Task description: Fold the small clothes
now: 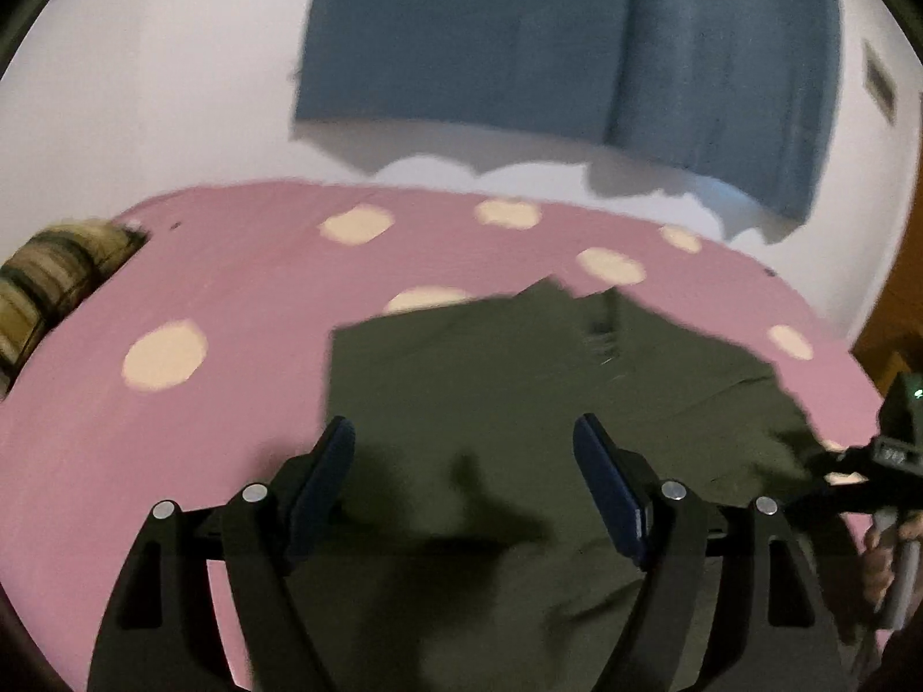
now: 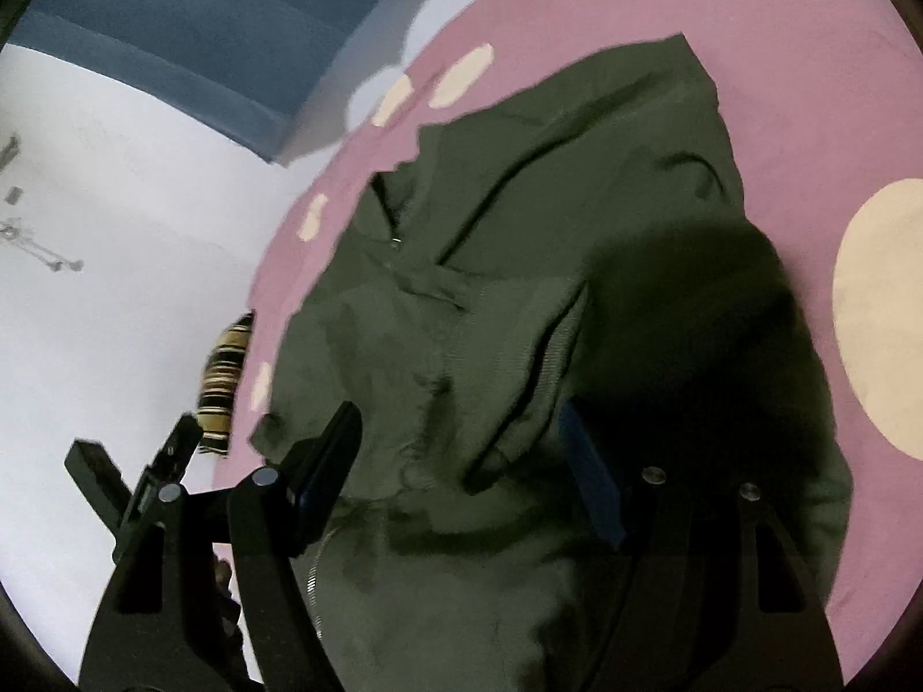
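Left wrist view, far left edge: striped beige-and-black knitted fabric [image 1: 55, 277], bunched at the border of the pink cloth with cream polka dots [image 1: 231, 300] that covers the flat surface. Behind, a white wall and a hanging blue-grey textile [image 1: 519, 46], blurred. Centre: dark olive-green small garment [image 1: 519, 380], spread flat on the pink cloth, one straight folded edge facing left, a short zip or seam visible near its top. Over its near part, the left gripper [image 1: 464, 450], jaws wide apart, nothing between the blue pads, no pad touching the fabric as far as visible. Far right edge: part of the right gripper [image 1: 888, 450] and a few fingers of the person's hand [image 1: 880, 565] on its handle.

Right wrist view, left side: white wall, the blue-grey textile at the top, the striped knit by the edge of the pink cloth, and low down the black tip of the other gripper. Centre: the same olive garment, rumpled here, with folds, a ribbed band and a zip line showing. Above it, the right gripper's jaws standing apart, garment beneath and between the pads, not pinched. Right: more pink cloth with large cream dots.
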